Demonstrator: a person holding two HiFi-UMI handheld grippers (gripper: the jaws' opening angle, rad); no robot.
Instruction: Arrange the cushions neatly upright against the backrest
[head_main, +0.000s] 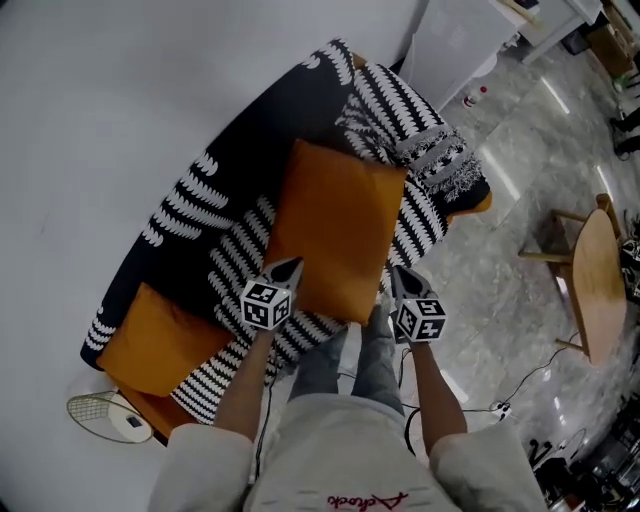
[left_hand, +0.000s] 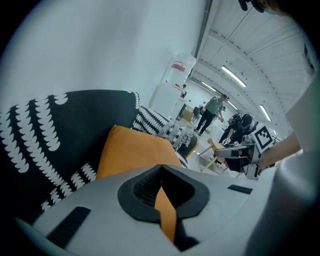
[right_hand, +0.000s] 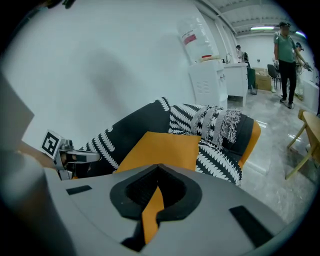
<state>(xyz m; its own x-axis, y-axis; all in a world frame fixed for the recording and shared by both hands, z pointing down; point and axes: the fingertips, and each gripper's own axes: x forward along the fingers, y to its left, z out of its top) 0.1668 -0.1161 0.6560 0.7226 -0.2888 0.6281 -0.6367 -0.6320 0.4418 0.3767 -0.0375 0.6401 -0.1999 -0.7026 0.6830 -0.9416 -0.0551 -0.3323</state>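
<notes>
A large orange cushion (head_main: 335, 230) is held above the seat of a sofa (head_main: 215, 190) draped in black cloth with white leaf print. My left gripper (head_main: 288, 268) is shut on the cushion's near left corner, and orange fabric shows pinched between its jaws in the left gripper view (left_hand: 165, 212). My right gripper (head_main: 398, 275) is shut on the near right corner, with orange fabric (right_hand: 150, 212) between its jaws too. The cushion (right_hand: 162, 150) tilts toward the backrest. A second orange cushion (head_main: 160, 340) lies at the sofa's left end.
A fringed black-and-white throw (head_main: 440, 160) lies bunched at the sofa's right end. A wooden chair (head_main: 590, 275) stands on the glossy floor to the right. A white fan-like device (head_main: 105, 415) sits by the sofa's left end. Cables (head_main: 510, 395) trail on the floor. A person (right_hand: 286, 60) stands far off.
</notes>
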